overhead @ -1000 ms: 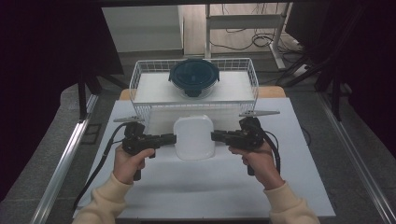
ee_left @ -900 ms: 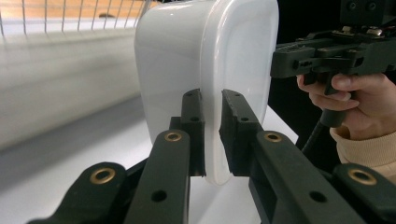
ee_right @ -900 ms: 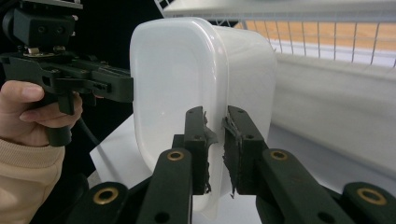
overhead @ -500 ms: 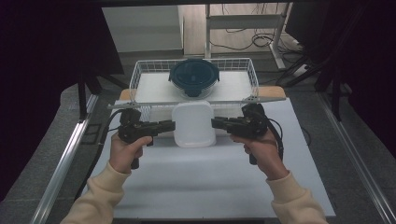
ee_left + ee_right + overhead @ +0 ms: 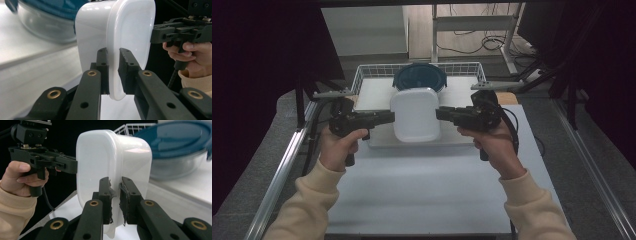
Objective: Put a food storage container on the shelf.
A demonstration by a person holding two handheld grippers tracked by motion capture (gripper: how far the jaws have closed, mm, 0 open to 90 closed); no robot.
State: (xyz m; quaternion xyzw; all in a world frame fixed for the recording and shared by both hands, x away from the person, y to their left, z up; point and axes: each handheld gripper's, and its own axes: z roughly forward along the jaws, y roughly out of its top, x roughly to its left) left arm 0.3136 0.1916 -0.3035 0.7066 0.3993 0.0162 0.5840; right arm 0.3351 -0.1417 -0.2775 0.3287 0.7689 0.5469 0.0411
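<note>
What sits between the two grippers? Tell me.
The white container, held off the table: in the high view the left gripper clamps its left rim and the right gripper its right rim.

High view overhead, facing forward-down; both gripper views close, facing each other, sharing white container [image 5: 415, 114].

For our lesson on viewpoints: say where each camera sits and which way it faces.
High view: above the person's side, looking forward and down; both hands, left gripper, right gripper, white container.
Left gripper view: rides that gripper, jaws clamping the container's rim; other hand beyond.
Right gripper view: likewise, opposite rim.
Shared: container, blue-lidded glass bowl.
</note>
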